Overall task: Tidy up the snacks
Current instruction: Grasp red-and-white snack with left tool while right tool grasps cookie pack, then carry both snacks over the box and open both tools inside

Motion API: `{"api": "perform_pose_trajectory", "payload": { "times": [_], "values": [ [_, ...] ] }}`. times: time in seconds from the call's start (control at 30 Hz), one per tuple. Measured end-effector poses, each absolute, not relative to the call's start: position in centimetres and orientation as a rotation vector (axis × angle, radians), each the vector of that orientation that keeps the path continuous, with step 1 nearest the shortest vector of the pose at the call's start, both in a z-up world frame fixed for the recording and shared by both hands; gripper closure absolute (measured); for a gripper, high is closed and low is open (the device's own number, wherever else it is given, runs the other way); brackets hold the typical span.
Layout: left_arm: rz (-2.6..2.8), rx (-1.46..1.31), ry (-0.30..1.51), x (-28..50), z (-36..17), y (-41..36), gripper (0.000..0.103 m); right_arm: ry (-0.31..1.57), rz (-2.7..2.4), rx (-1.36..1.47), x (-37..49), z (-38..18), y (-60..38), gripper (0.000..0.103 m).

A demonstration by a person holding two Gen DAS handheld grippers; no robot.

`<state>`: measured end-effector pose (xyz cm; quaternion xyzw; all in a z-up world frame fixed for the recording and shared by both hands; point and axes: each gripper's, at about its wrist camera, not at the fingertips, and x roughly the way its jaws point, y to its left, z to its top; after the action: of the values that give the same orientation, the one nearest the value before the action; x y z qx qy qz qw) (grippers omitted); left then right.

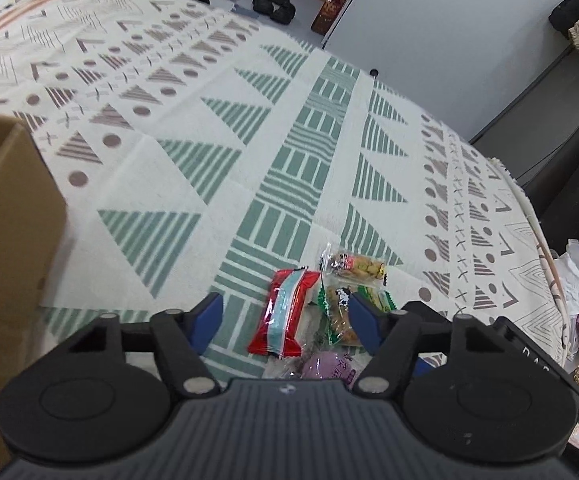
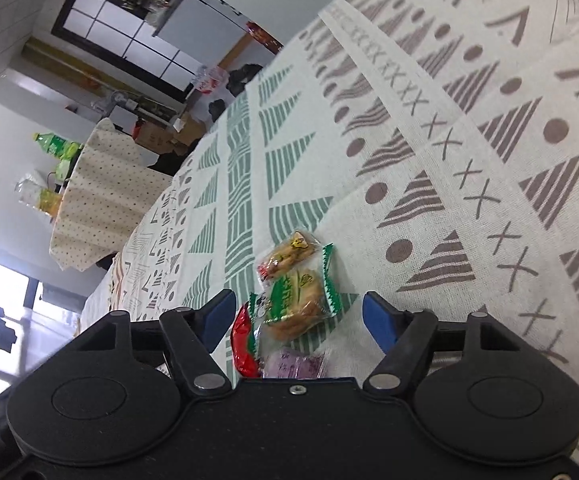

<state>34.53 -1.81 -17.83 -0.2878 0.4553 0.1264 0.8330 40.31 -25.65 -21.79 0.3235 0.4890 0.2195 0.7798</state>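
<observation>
Fingers (image 1: 209,312) of the left gripper (image 1: 285,316), with blue pads, stand wide apart in the left wrist view and hold nothing. Between them, on the patterned tablecloth (image 1: 193,152) of the table, lies a red snack packet (image 1: 285,316). Just beside it on the right are a green-edged snack packet (image 1: 339,314) and a clear packet with yellow pieces (image 1: 353,265), and a purple packet (image 1: 327,364) shows partly at the gripper body. A cardboard box (image 1: 9,220) stands at the left edge, well apart from the snacks.

In the right wrist view the right gripper (image 2: 299,316) is also wide open and empty. The green-edged snack packet (image 2: 299,300) lies between its fingers (image 2: 377,316), the clear packet (image 2: 289,258) just behind it. The red packet (image 2: 243,344) and the purple one (image 2: 295,364) lie close to the gripper body.
</observation>
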Motion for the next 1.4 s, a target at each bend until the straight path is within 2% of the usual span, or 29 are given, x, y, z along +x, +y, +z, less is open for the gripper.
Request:
{"api": "perform_pose_trajectory", "payload": {
  "times": [0.13, 0.27, 0.43, 0.57, 0.63, 0.67, 0.7, 0.77, 0.83, 1.07, 1.4],
  "values": [
    [0.272, -0.607, 0.982, 35.3, -19.1, -2.1, 0.040, 1.094, 0.476, 0.747, 40.6, -23.0, -25.5, 0.037],
    [0.269, -0.622, 1.001, 36.0, -20.2, -2.1, 0.048, 1.124, 0.494, 0.816, 40.9, -24.0, -25.5, 0.043],
    [0.269, -0.611, 1.008, 36.4, -20.9, -2.4, 0.051, 1.133, 0.505, 0.856, 41.1, -24.8, -25.1, 0.049],
    [0.263, -0.590, 1.009, 36.4, -21.2, -2.5, 0.052, 1.129, 0.500, 0.868, 41.2, -25.2, -25.0, 0.058],
    [0.255, -0.578, 1.008, 36.4, -21.2, -2.6, 0.054, 1.130, 0.485, 0.890, 41.3, -25.8, -25.3, 0.070],
    [0.252, -0.568, 1.010, 36.4, -21.1, -2.6, 0.059, 1.130, 0.476, 0.907, 41.3, -26.2, -25.6, 0.076],
    [0.250, -0.568, 1.012, 36.3, -21.1, -2.6, 0.061, 1.128, 0.476, 0.929, 41.3, -26.4, -25.8, 0.077],
    [0.248, -0.588, 1.016, 36.1, -21.0, -2.4, 0.075, 1.123, 0.474, 0.934, 41.2, -26.3, -25.9, 0.078],
    [0.256, -0.591, 1.019, 35.9, -20.7, -2.2, 0.083, 1.119, 0.480, 0.910, 41.0, -25.9, -25.6, 0.079],
    [0.293, -0.595, 0.981, 34.2, -18.7, -1.2, 0.084, 1.059, 0.495, 0.868, 40.6, -23.9, -25.7, 0.085],
    [0.342, -0.601, 0.900, 30.8, -14.5, 0.9, 0.084, 1.002, 0.562, 0.826, 39.7, -21.4, -24.9, 0.085]
  ]
}}
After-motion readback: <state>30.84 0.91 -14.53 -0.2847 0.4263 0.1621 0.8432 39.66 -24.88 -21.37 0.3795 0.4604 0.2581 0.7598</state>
